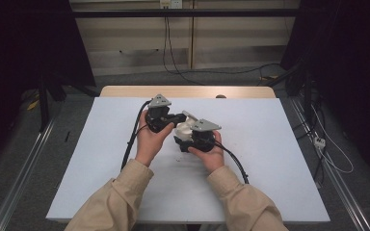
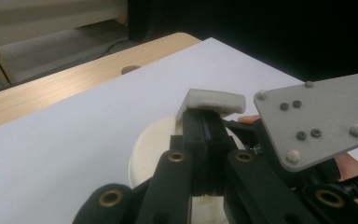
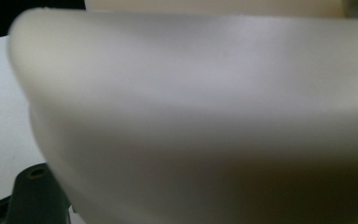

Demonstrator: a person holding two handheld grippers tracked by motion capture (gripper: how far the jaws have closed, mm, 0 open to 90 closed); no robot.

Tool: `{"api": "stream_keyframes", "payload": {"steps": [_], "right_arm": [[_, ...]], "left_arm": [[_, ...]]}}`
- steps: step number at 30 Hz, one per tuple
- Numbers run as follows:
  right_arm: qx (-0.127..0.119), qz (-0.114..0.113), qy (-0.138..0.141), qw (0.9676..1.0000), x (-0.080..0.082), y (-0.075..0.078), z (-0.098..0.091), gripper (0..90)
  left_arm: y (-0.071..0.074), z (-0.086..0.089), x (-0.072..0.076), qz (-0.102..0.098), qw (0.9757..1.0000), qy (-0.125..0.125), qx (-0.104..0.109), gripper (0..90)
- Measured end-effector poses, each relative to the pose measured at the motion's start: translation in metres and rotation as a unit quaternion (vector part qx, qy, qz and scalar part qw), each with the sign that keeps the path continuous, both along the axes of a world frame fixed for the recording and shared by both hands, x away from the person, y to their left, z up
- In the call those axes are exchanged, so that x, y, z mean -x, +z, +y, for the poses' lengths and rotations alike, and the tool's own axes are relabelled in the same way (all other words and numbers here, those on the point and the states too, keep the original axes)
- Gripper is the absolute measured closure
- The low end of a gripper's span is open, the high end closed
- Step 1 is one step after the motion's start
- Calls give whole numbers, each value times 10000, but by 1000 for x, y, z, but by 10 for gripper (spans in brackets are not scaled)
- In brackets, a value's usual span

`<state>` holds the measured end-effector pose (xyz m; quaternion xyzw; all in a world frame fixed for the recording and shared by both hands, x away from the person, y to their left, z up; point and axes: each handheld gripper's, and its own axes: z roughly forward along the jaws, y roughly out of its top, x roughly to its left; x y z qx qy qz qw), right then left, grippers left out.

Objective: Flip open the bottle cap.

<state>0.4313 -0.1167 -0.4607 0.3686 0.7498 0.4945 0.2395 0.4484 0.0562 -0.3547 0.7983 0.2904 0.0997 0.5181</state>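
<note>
White object (image 1: 184,129) between both hands, left claw (image 2: 208,122) clamped on its tab, right claw (image 1: 189,143) clamped on it.

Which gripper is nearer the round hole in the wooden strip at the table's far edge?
Left. The left gripper sits closer to the hole; the right gripper is lower, nearer the person.
</note>
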Motion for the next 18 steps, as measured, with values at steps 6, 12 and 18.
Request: {"api": "stream_keyframes", "payload": {"steps": [6,12,18], "right_arm": [[9,-13,3,10000,0,0,0,183],[9,-16,4,10000,0,0,0,183],[9,-14,2,10000,0,0,0,183]], "left_arm": [[3,-3,-2,-18,10000,3,-2,900],[7,-7,-5,-31,10000,-27,-43,900],[10,-11,-8,-56,10000,-40,-60,900]]}}
